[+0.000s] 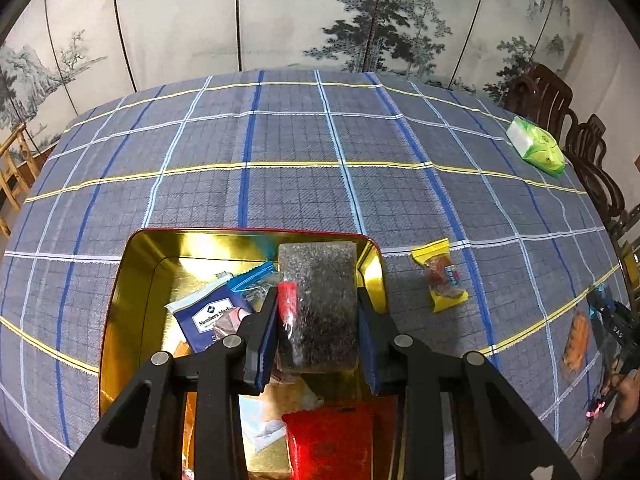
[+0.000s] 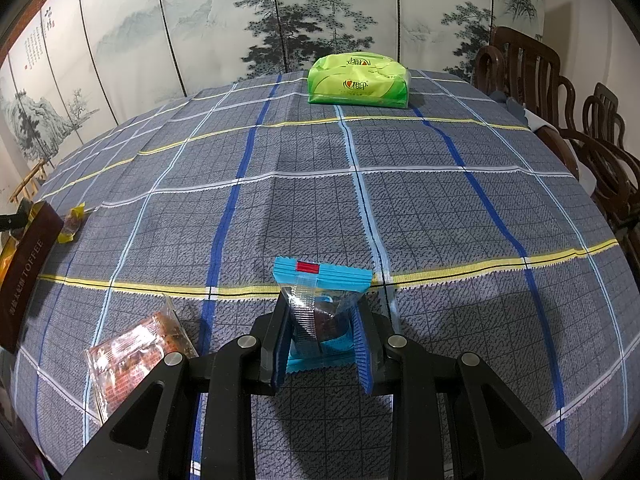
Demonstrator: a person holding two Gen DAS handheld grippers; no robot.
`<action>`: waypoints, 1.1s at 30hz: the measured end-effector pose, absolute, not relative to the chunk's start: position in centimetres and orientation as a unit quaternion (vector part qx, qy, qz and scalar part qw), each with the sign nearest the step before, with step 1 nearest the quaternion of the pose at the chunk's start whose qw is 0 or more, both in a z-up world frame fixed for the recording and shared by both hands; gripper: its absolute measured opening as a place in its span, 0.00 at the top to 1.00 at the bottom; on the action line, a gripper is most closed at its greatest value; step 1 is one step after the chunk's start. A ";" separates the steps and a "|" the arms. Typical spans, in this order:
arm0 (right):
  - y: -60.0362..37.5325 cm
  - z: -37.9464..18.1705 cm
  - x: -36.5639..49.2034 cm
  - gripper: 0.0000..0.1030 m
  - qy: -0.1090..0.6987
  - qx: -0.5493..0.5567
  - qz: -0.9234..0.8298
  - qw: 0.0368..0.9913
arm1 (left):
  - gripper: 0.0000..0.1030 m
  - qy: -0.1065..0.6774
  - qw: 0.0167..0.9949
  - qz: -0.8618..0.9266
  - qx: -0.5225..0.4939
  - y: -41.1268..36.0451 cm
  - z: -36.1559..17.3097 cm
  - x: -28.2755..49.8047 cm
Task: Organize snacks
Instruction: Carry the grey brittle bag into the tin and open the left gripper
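The tabletop under its blue plaid cloth carries the whole job; on it, near the left tool, sits the gold tin with a red rim, already holding several packets, among them a navy-and-white packet and a red packet at the near end; far off by the chairs lies a green tissue pack, which looks no part of the sorting. The left tool is clamped on a dark speckled snack block in clear wrap, held over the tin's right half; the right tool is clamped on a blue-wrapped snack just above the cloth. The step in hand is likely the drop into the tin; it goes best if the block is lowered onto a flat patch beside the navy packet and let go only once clear of the right wall, so it does not tip over the rim. A yellow-wrapped snack and an orange packet wait loose on the cloth. The tin's near end is cut off behind the tool arms; a brown toffee box is cropped at the edge of the right view; whether the blue snack touches the cloth is hard to tell.
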State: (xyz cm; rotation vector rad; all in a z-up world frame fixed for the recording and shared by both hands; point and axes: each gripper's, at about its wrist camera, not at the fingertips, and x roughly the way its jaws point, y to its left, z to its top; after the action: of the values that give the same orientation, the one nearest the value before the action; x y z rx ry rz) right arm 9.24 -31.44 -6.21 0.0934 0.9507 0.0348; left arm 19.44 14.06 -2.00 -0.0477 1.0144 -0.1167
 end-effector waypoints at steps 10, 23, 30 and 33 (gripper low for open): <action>-31.4 -6.2 9.2 0.73 0.457 0.045 0.016 0.888 | 0.70 0.480 0.876 -0.056 -0.016 13.6 -2.0 18.9; -31.3 -6.2 9.3 0.73 0.458 0.044 0.016 0.888 | 0.52 0.428 0.903 0.012 0.024 13.2 -0.2 13.7; -31.3 -6.2 9.0 0.72 0.463 0.034 0.016 0.886 | 0.37 0.411 0.910 0.043 0.043 12.9 0.6 10.3; -31.4 -6.1 8.8 0.72 0.467 0.036 0.016 0.883 | 0.34 0.406 0.911 0.049 0.047 12.7 0.9 9.4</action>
State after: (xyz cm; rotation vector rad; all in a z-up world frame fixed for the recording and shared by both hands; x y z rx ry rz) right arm 8.76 -31.42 -6.12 0.0759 0.9718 0.0337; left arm 9.40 12.73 0.88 0.0969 0.8377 0.1005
